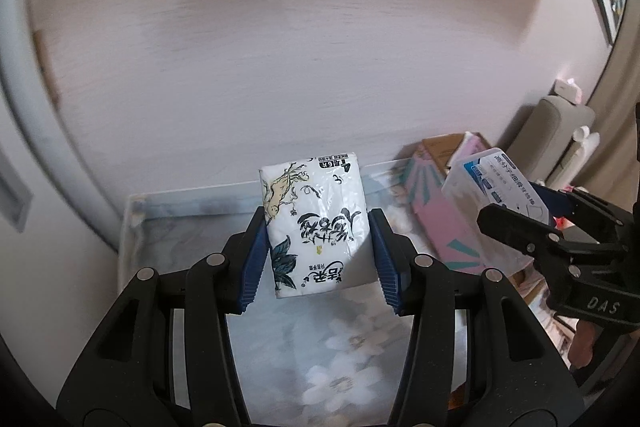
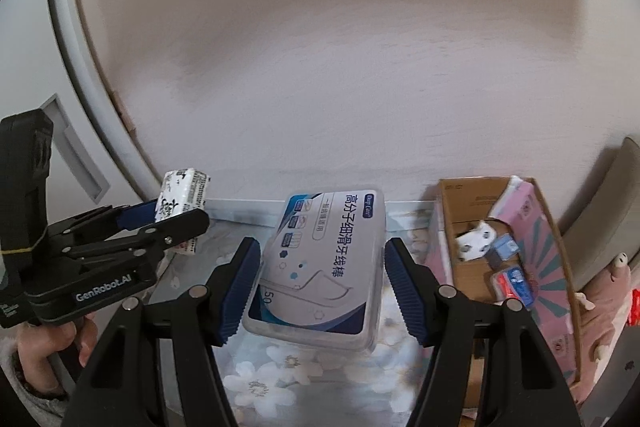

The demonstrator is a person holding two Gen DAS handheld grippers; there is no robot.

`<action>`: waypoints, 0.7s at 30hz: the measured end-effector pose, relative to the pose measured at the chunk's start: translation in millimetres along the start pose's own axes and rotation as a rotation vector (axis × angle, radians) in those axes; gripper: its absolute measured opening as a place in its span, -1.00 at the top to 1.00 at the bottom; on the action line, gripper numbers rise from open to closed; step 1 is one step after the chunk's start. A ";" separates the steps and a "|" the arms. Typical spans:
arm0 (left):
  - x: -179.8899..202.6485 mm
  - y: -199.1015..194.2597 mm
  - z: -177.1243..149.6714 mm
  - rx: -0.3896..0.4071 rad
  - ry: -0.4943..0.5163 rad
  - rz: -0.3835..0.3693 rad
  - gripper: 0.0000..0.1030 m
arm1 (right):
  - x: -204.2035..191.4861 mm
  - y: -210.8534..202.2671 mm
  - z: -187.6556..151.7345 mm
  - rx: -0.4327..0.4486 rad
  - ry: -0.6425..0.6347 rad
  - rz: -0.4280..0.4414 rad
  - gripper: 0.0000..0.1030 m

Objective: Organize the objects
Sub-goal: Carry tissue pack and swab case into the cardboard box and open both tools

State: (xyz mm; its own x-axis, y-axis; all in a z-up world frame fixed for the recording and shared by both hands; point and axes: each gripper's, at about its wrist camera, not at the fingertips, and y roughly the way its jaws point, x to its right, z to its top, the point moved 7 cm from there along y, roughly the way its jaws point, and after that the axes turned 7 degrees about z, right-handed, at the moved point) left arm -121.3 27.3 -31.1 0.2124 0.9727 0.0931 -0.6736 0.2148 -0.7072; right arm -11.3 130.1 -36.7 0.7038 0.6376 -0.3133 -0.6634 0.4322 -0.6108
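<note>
My left gripper [image 1: 318,227] is shut on a white tissue pack [image 1: 312,195] printed with black characters and a fish, and holds it above the floral tabletop [image 1: 344,355]. My right gripper [image 2: 323,245] is shut on a clear plastic floss-pick box [image 2: 320,267] with a blue and white label, also held off the table. In the right wrist view the left gripper [image 2: 176,223] with the tissue pack [image 2: 182,195] is on the left. In the left wrist view the right gripper [image 1: 520,227] and the floss-pick box [image 1: 492,183] are at the right edge.
An open cardboard box with pink sides [image 2: 472,219] stands at the right of the table and holds several small items. A pale wall rises right behind the table. A hand [image 2: 44,351] grips the left tool. A pink plush [image 2: 612,279] lies far right.
</note>
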 end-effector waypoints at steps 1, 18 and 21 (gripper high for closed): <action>4.6 0.8 1.9 0.001 0.007 -0.006 0.12 | 8.1 -4.2 1.0 0.006 0.009 -0.014 -0.16; 173.5 64.4 50.5 -0.042 0.245 -0.240 0.12 | 154.6 -50.7 -18.5 -0.016 0.168 -0.207 -0.16; 206.2 81.3 57.6 -0.064 0.282 -0.275 0.12 | 175.1 -48.7 -27.0 -0.041 0.203 -0.224 -0.16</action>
State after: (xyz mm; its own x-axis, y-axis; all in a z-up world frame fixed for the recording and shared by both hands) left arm -173.0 250.4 -29.0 0.5706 0.8157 0.0950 -0.5208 0.4489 -0.7262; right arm 151.2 203.4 -81.5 0.8703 0.3875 -0.3040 -0.4784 0.5188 -0.7085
